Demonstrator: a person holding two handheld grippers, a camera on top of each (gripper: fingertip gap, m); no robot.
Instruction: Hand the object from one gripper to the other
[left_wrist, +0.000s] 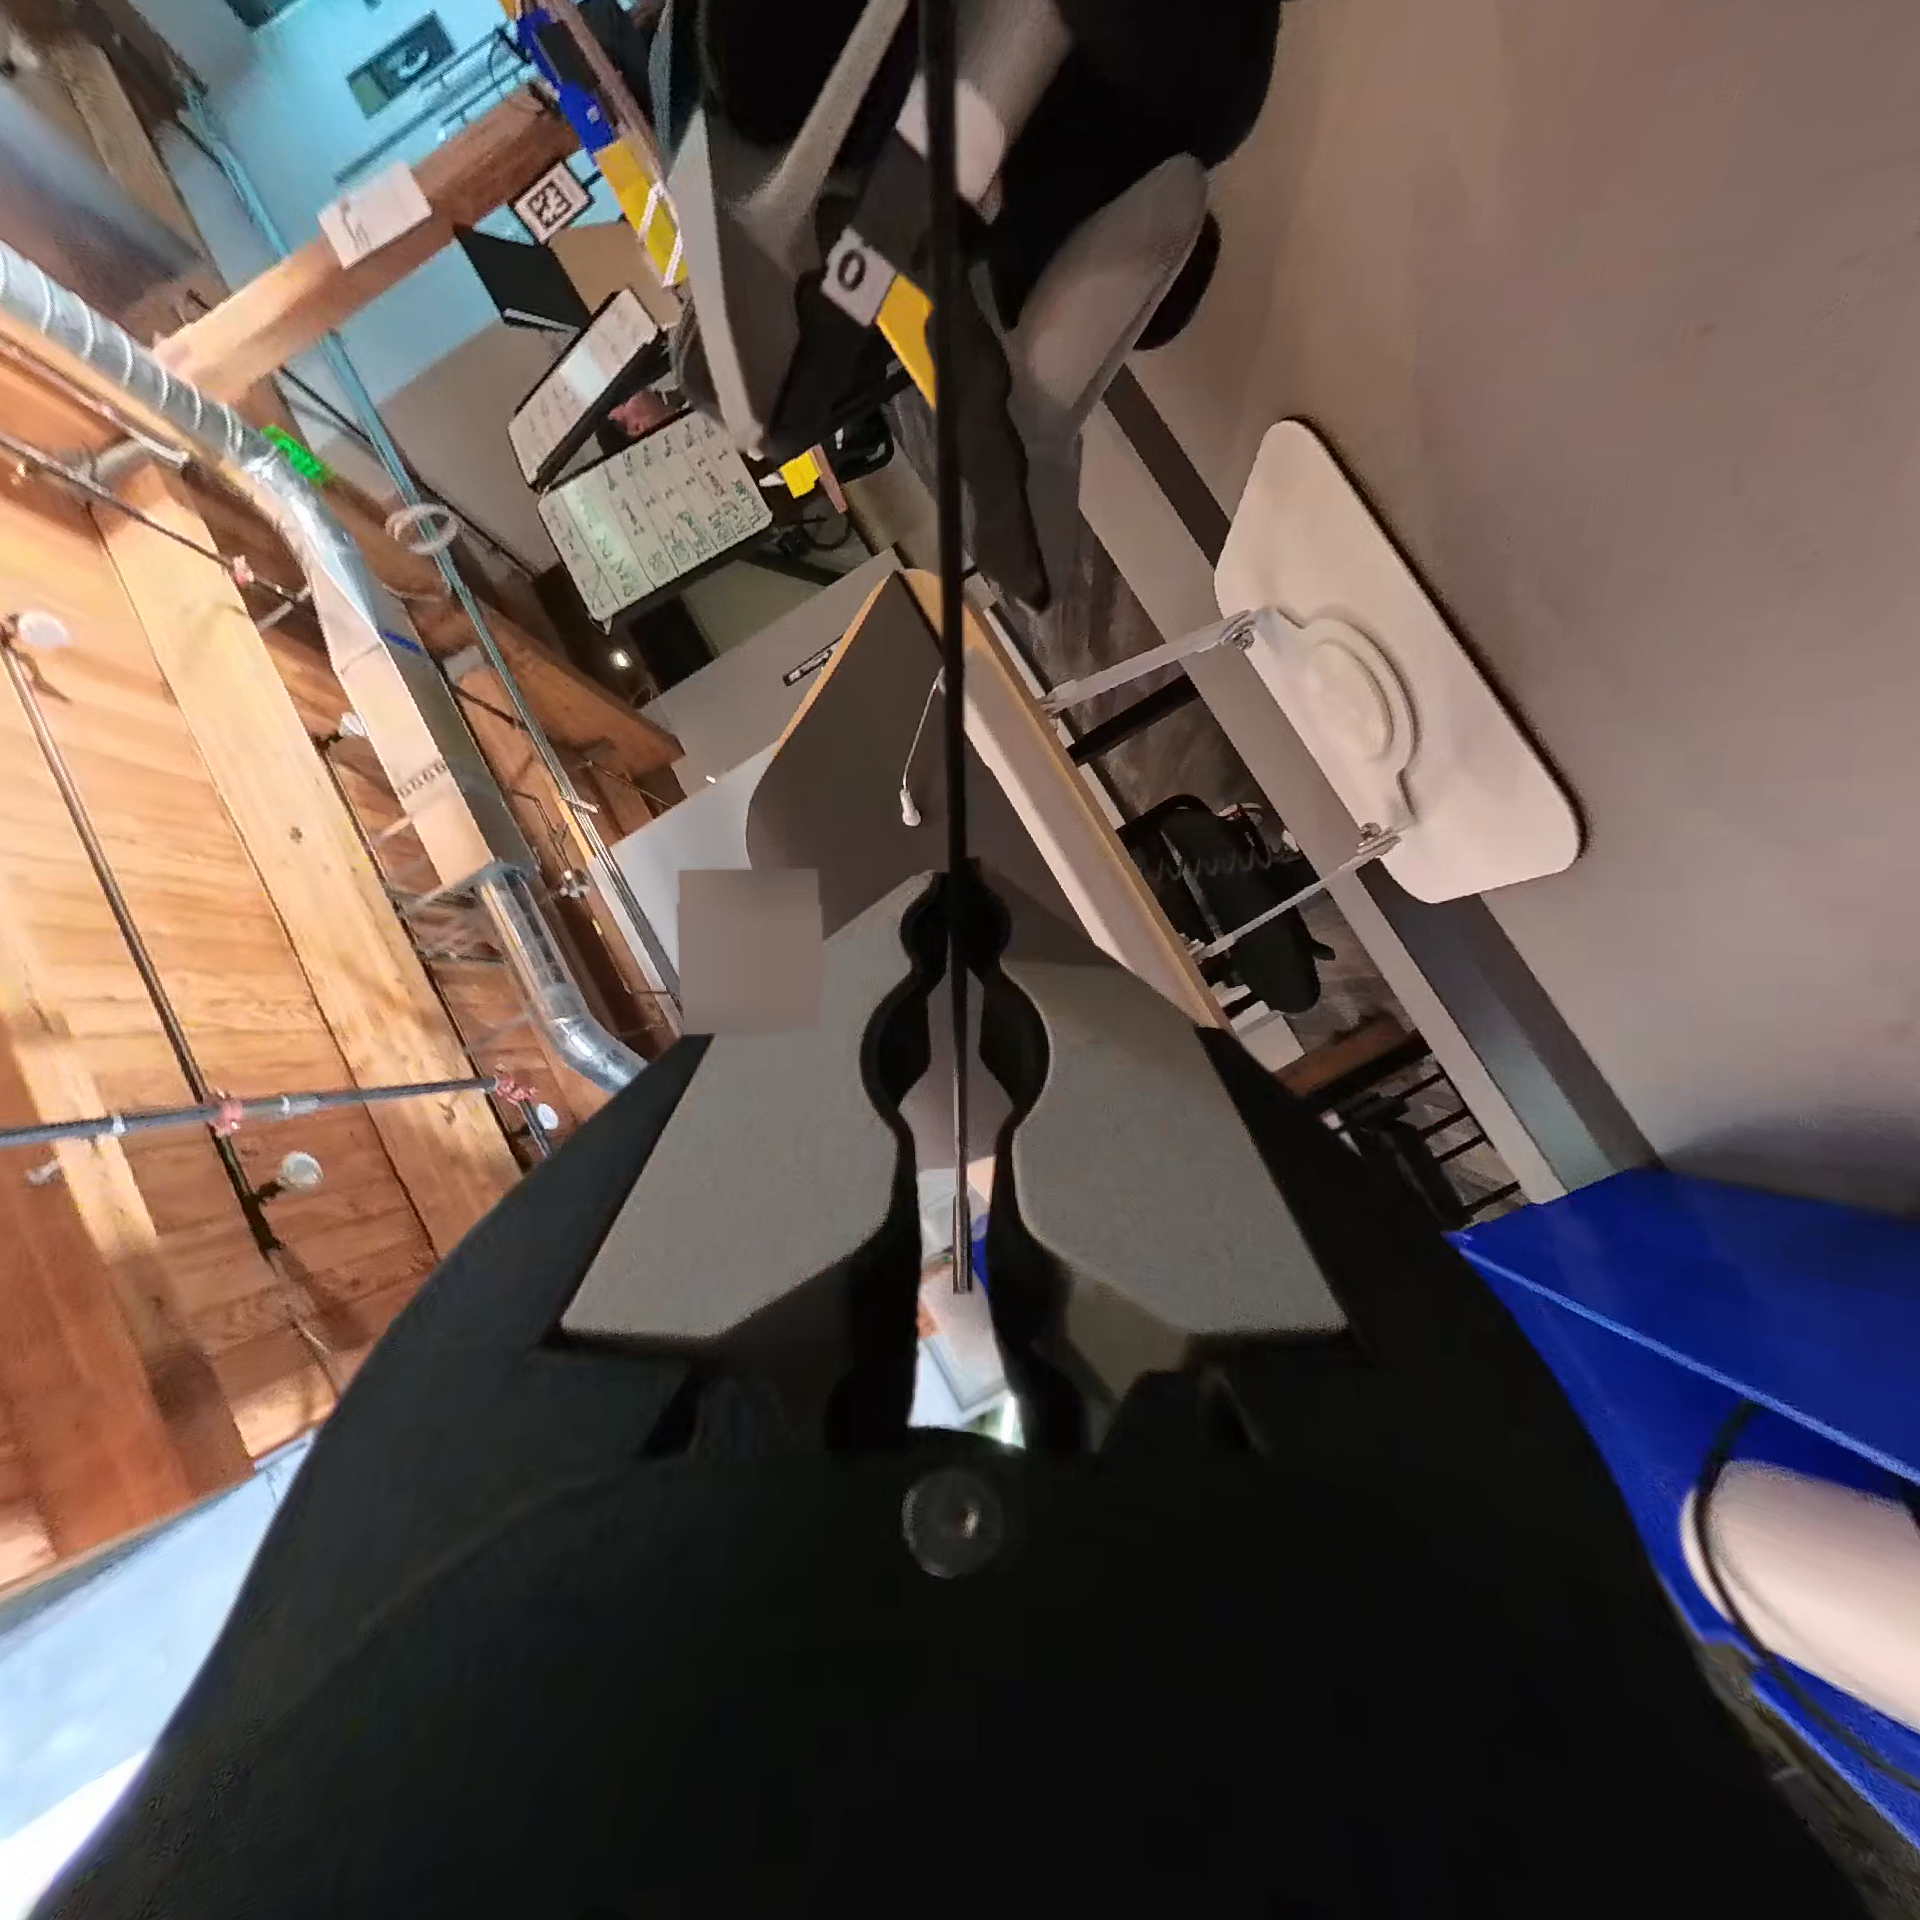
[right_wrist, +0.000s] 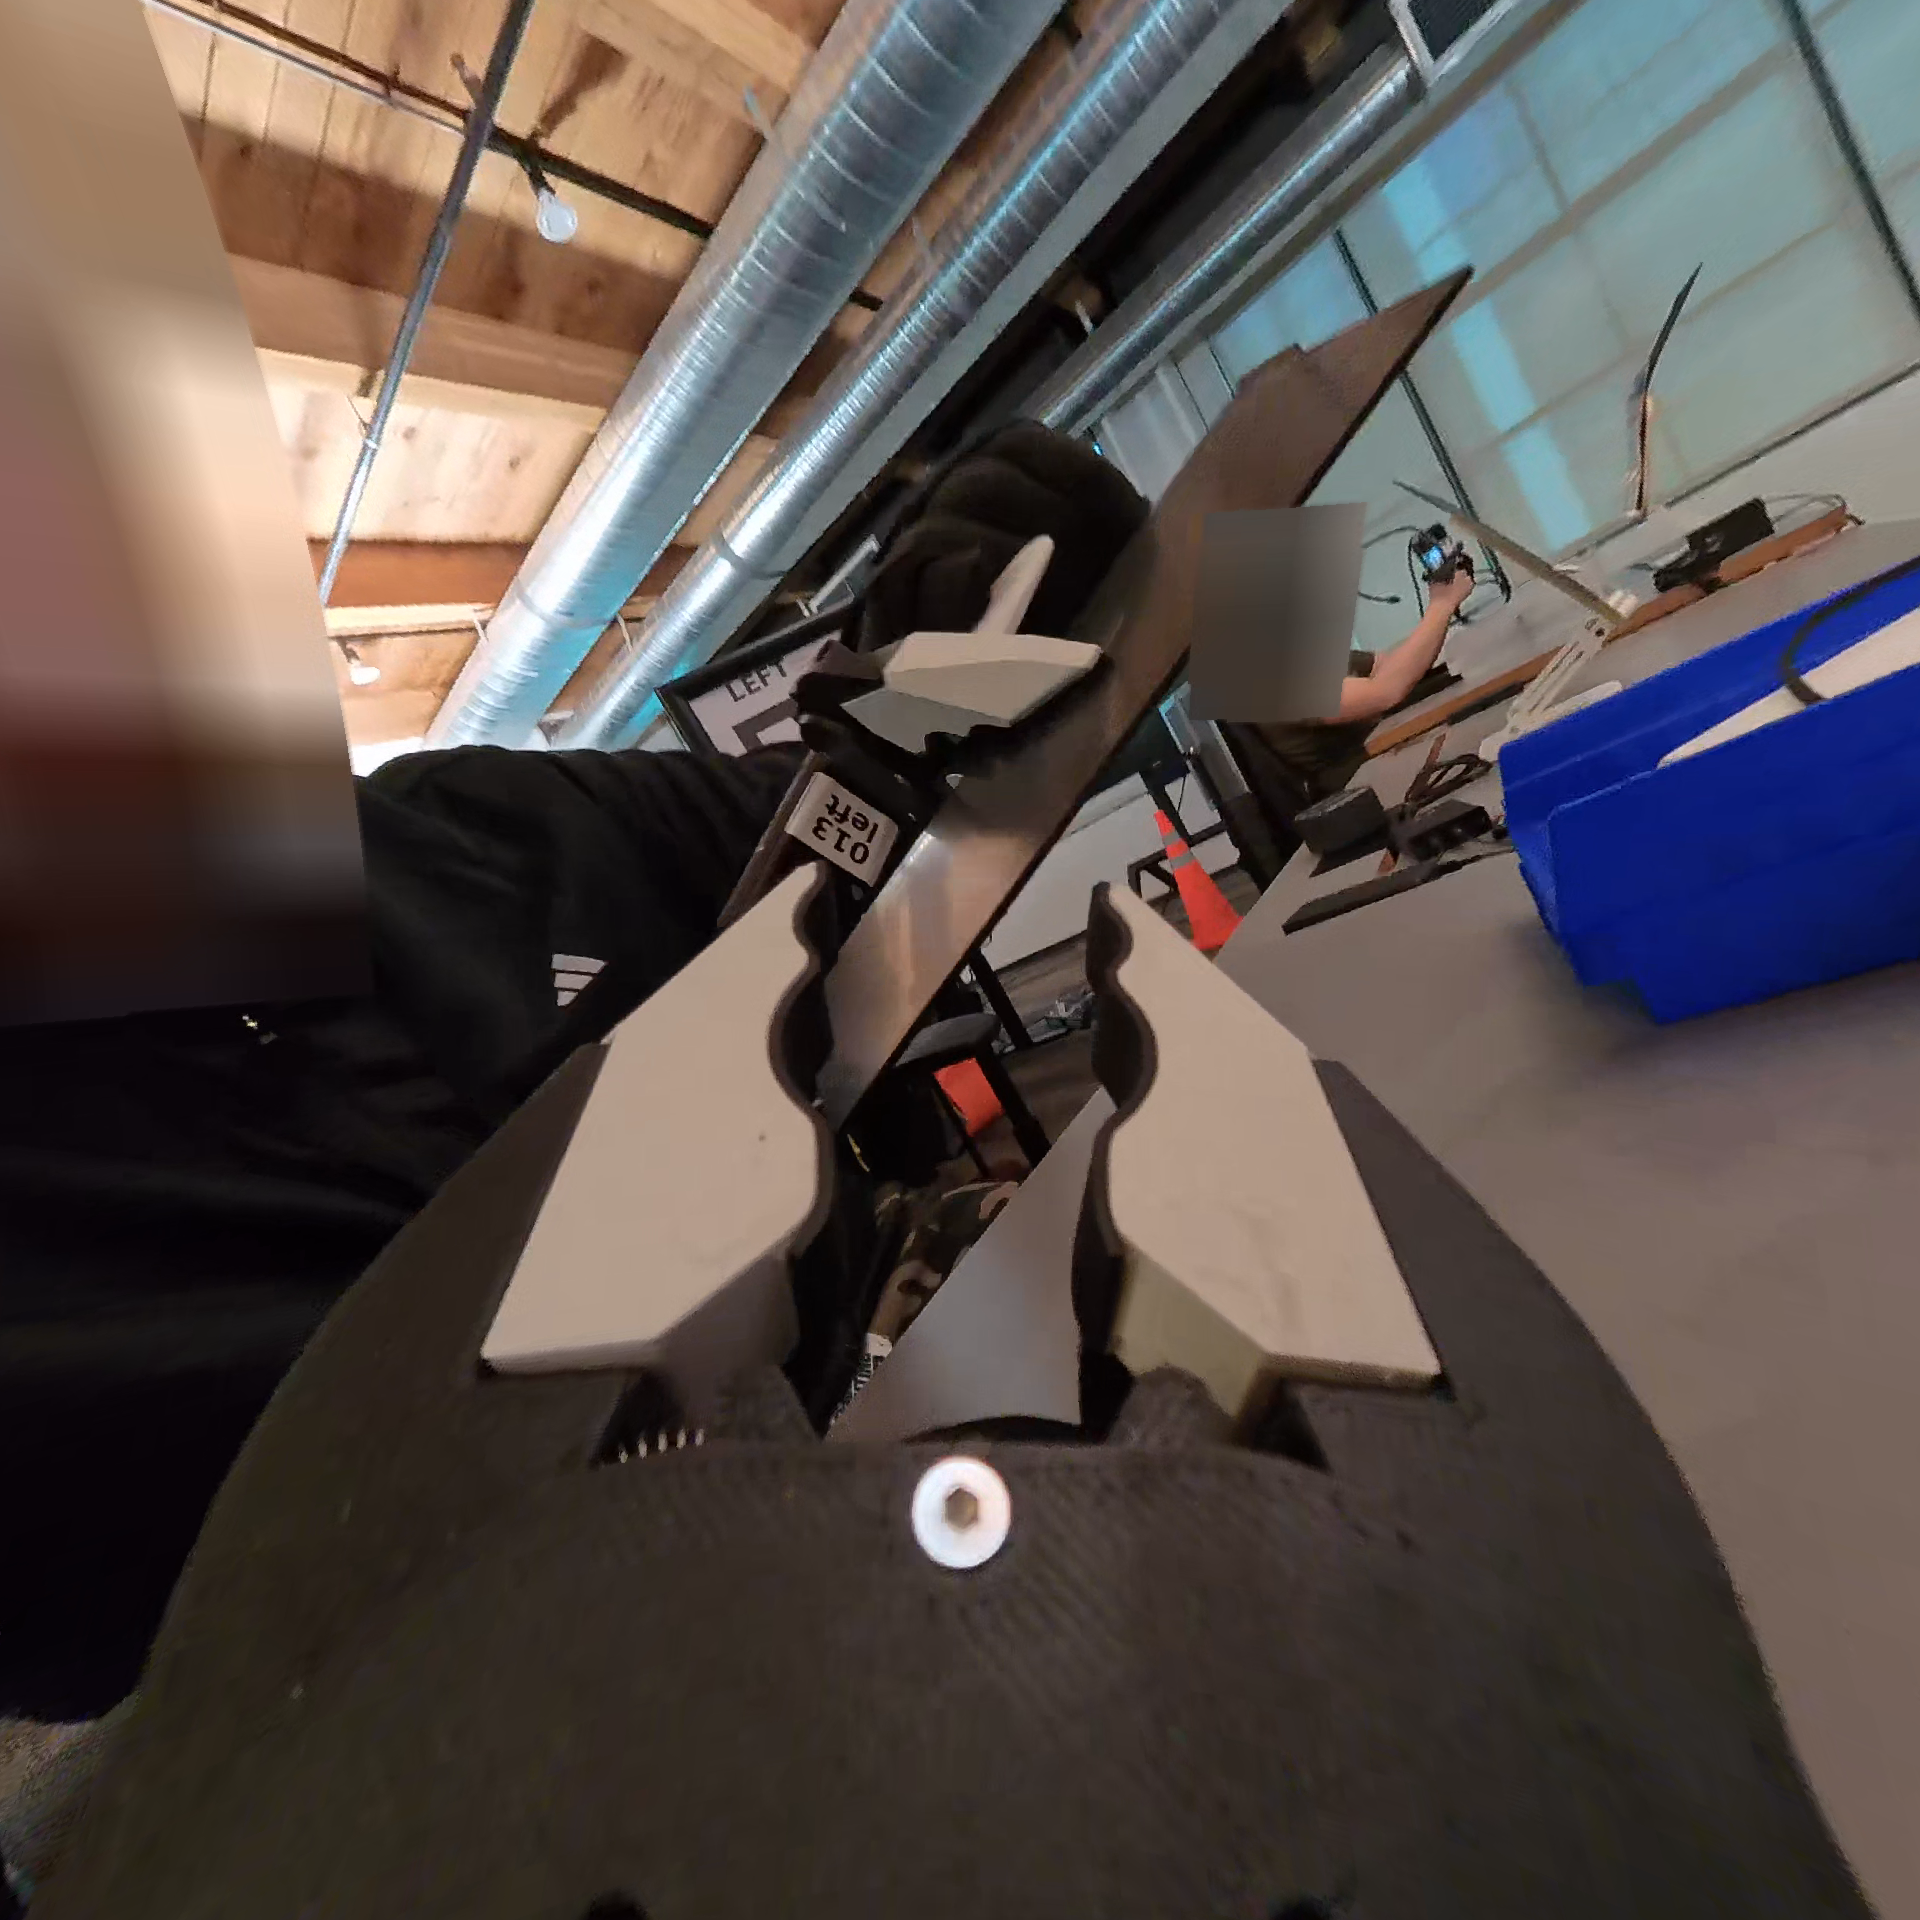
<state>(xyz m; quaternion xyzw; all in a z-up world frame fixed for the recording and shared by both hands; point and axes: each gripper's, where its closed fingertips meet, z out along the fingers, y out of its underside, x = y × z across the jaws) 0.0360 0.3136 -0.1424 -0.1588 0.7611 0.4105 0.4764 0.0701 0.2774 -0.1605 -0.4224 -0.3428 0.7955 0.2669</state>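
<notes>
The object is a thin, flat black panel. In the left wrist view it is edge-on, a narrow black line (left_wrist: 948, 582) running straight up from my left gripper (left_wrist: 958, 904), which is shut on its lower end. My right gripper (left_wrist: 935, 343) shows at the top of that view with one grey finger on each side of the panel. In the right wrist view the panel (right_wrist: 1247, 499) slants across the frame and passes between the fingers of my right gripper (right_wrist: 956, 894), which is open. The left gripper (right_wrist: 997, 665) clamps the panel farther off.
A blue bin (right_wrist: 1714, 831) with white contents stands on the grey table (right_wrist: 1558, 1195) to the right; it also shows in the left wrist view (left_wrist: 1714, 1351). An orange cone (right_wrist: 1200, 883), a seated person (right_wrist: 1382, 686) and ceiling ducts (right_wrist: 748, 312) lie beyond.
</notes>
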